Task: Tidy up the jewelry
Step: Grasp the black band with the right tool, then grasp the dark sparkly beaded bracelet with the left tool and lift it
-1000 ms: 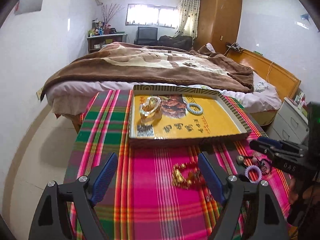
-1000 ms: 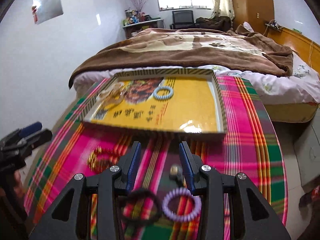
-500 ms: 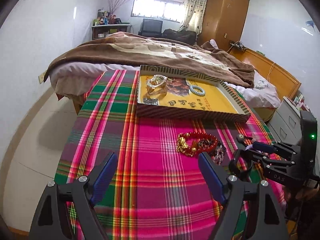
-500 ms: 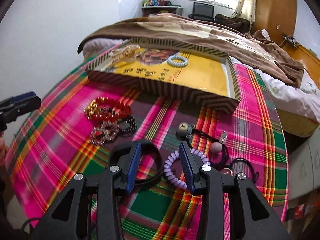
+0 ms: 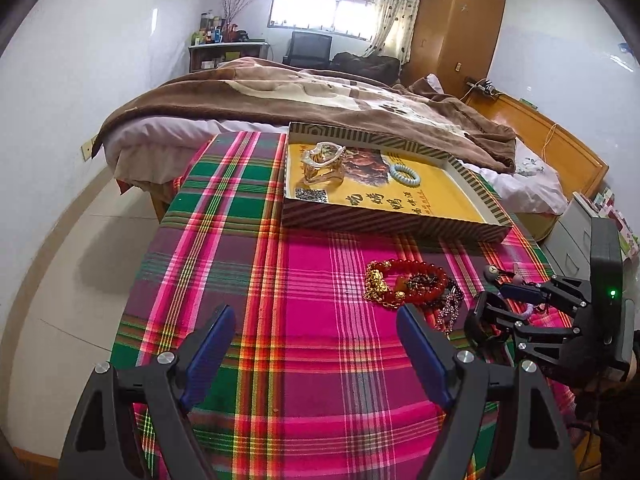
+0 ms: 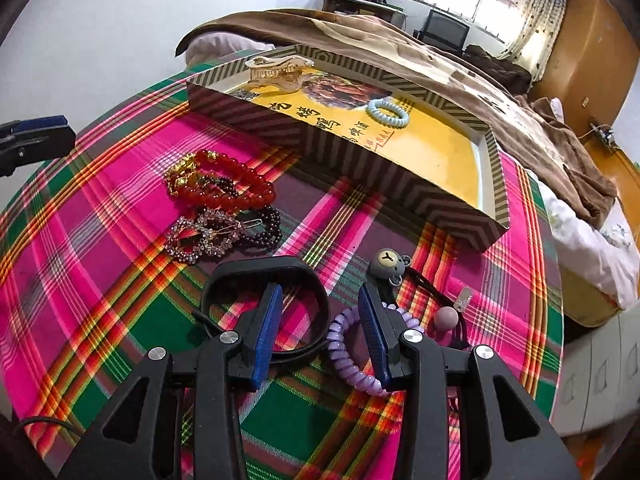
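Observation:
A striped box lid tray holds a clear hair claw and a pale blue coil tie. On the plaid cloth lie red bead bracelets, a crystal clip, a black band, a purple coil tie and a bear hair tie. My right gripper is open, low over the black band and purple coil, its fingertips straddling them. My left gripper is open and empty above the cloth.
The table with the plaid cloth stands against a bed with a brown blanket. A grey drawer unit stands at the right. The floor drops off on the left.
Both grippers have pulled back from the tray and dropped lower. The right one has come down over the black band and purple coil tie. Both stay open.

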A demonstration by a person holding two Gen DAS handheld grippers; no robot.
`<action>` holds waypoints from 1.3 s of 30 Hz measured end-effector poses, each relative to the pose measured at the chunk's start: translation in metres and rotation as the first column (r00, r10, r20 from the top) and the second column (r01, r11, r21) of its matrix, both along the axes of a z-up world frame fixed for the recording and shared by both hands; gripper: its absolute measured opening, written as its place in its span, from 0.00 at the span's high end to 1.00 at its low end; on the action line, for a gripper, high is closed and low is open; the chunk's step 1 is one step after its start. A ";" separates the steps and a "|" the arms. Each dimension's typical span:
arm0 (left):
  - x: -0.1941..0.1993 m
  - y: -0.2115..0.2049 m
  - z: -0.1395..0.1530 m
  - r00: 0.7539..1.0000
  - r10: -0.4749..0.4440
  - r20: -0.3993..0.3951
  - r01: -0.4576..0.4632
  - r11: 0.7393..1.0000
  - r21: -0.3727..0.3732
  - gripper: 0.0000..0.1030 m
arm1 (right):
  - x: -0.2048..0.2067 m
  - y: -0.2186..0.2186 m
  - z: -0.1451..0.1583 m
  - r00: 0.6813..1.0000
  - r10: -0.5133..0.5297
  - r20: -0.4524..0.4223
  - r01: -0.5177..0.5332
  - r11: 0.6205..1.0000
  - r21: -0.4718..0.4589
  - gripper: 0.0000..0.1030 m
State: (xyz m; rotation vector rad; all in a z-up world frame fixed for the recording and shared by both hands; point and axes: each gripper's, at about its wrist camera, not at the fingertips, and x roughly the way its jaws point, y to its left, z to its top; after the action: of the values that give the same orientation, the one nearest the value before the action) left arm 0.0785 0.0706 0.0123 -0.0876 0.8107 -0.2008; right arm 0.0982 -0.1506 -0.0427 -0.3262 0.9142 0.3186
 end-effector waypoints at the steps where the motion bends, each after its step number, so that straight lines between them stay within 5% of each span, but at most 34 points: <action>1: 0.001 -0.001 0.000 1.000 0.000 -0.001 0.000 1.000 0.001 0.20 | 0.001 0.001 0.000 1.000 0.002 0.002 -0.002 1.000 -0.003 0.61; 5: 0.002 -0.004 -0.001 1.000 -0.001 -0.006 0.001 1.000 0.008 0.20 | 0.002 0.002 0.000 1.000 -0.009 0.029 0.011 0.999 -0.051 0.81; 12: 0.003 -0.007 -0.003 1.000 0.003 -0.013 -0.003 1.000 0.015 0.20 | 0.004 -0.011 0.004 0.999 -0.033 0.020 0.033 0.999 0.031 0.96; 26: 0.010 -0.019 -0.006 0.999 -0.030 -0.028 0.031 0.999 0.022 0.20 | -0.007 -0.050 0.032 0.989 -0.141 0.033 0.123 0.940 0.319 0.96; 39: 0.025 -0.085 -0.023 0.973 -0.216 -0.079 0.218 0.976 0.008 0.20 | -0.028 -0.088 0.048 0.964 -0.255 0.080 0.212 0.911 0.354 0.96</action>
State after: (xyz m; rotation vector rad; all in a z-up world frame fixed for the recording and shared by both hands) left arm 0.1030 -0.0143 -0.0105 0.0091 0.8992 -0.3993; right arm 0.0699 -0.2390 0.0054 0.0866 0.7488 0.2269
